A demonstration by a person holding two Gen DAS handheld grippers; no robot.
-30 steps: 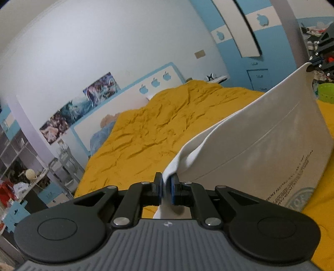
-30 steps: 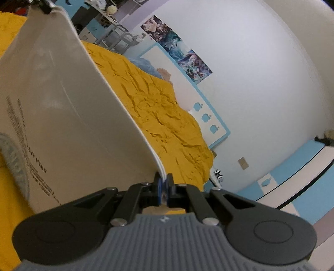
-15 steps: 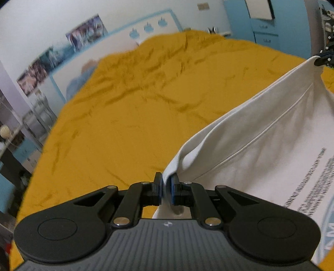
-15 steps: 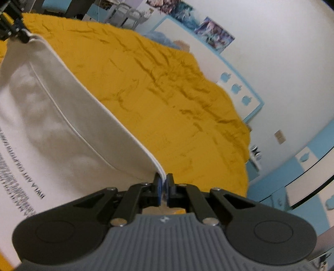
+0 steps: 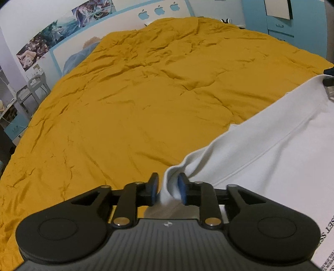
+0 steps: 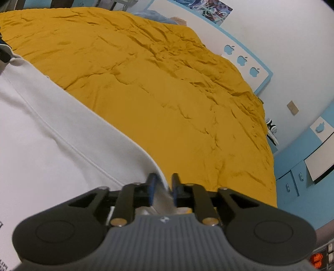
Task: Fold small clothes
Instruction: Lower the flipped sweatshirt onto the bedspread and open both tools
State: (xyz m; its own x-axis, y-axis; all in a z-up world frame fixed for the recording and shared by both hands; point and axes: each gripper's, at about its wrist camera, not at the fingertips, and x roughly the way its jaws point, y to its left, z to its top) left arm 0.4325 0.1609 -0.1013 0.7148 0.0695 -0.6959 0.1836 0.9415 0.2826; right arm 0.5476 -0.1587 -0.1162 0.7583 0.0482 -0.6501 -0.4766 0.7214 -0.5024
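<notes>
A white T-shirt (image 5: 271,146) with black printed text lies spread on the yellow bedspread (image 5: 135,104). My left gripper (image 5: 167,187) is open, its blue pads apart on either side of the shirt's corner. My right gripper (image 6: 163,188) is open too, with the shirt's other corner (image 6: 160,187) loose between its pads. The shirt (image 6: 41,135) fills the left of the right wrist view. The right gripper shows at the right edge of the left wrist view (image 5: 328,83), and the left gripper at the left edge of the right wrist view (image 6: 3,52).
The bedspread (image 6: 167,93) stretches far ahead to a white and blue headboard (image 5: 125,18) with apple shapes. A blue pillow (image 5: 79,56) lies at the head. Blue cabinets (image 6: 296,177) stand beside the bed, and shelves and a chair (image 5: 31,87) on the other side.
Both grippers came down from holding the shirt up in the air to the bed. Both have opened and let go of the shirt corners, and the shirt now lies flat.
</notes>
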